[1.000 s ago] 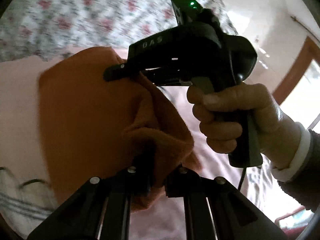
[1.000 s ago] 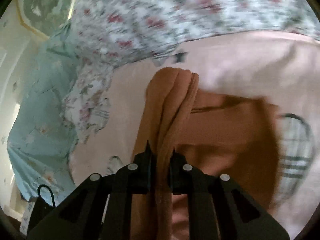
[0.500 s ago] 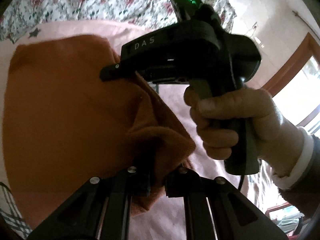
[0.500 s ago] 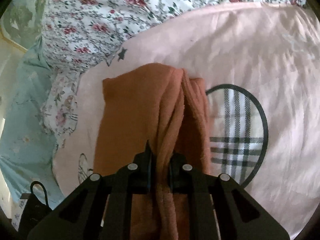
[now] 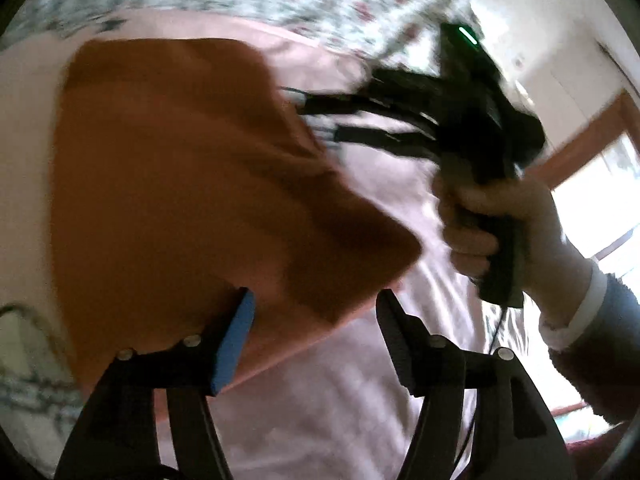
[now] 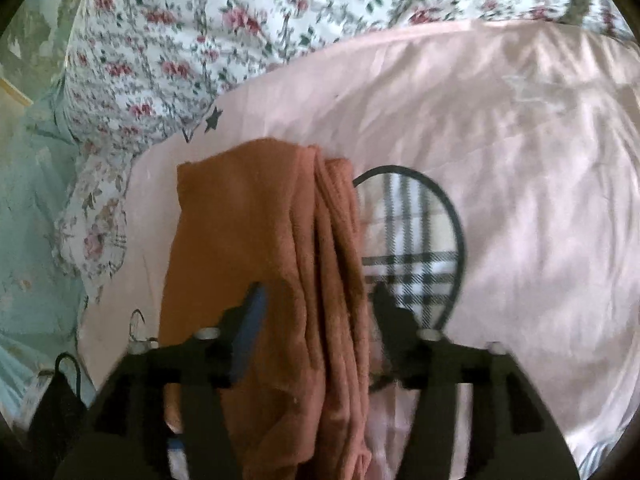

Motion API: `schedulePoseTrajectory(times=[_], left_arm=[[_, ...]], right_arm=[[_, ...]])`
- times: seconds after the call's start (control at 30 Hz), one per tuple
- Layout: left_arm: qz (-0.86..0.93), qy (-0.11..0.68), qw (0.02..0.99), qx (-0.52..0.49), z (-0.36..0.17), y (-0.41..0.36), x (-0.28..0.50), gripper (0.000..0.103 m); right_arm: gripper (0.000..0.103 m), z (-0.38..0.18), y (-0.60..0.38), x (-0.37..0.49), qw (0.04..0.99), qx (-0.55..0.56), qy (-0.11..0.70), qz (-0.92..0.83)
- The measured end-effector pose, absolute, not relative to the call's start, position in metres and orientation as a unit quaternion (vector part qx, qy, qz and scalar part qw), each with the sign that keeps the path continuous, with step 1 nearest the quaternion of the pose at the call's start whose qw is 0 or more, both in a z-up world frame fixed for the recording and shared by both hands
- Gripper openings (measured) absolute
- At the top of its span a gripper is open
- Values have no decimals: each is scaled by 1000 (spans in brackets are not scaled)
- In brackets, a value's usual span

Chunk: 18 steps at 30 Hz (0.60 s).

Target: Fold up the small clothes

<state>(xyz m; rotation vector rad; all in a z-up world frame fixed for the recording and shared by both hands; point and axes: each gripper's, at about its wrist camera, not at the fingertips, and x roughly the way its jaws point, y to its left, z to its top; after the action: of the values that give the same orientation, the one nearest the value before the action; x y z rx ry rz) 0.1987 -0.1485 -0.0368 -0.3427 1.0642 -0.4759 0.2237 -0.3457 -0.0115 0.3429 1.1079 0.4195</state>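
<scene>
Setting: bedroom in a home. Work surface is a bed covered by a pink sheet [image 6: 500, 128] printed with a plaid oval motif [image 6: 416, 248], centre of right wrist view. Floral quilt [image 6: 224, 24], white with red roses, bunched along upper part of frame. Pale teal floral bedding [image 6: 24, 216] at left edge. Left wrist view, right side: white wall [image 5: 560, 40] and a wood-framed window [image 5: 592, 136], bright daylight behind it.

Under my gripper is a bed with a pink sheet [image 6: 500, 152]. Past it lies a flowery blanket [image 6: 192, 32]. A bright window [image 5: 600, 184] shines far right.
</scene>
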Motion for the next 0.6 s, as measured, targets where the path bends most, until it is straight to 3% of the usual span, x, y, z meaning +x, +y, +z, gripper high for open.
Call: schedulePoseTrajectory(times=[0.33, 0.6], left_arm=[[-93, 503, 823, -246, -60, -50, 215, 80], [-112, 518, 784, -322, -100, -31, 266, 81]], right_arm=[[64, -34, -341, 214, 784, 189, 552, 214], [63, -61, -332, 226, 758, 211, 569, 238]])
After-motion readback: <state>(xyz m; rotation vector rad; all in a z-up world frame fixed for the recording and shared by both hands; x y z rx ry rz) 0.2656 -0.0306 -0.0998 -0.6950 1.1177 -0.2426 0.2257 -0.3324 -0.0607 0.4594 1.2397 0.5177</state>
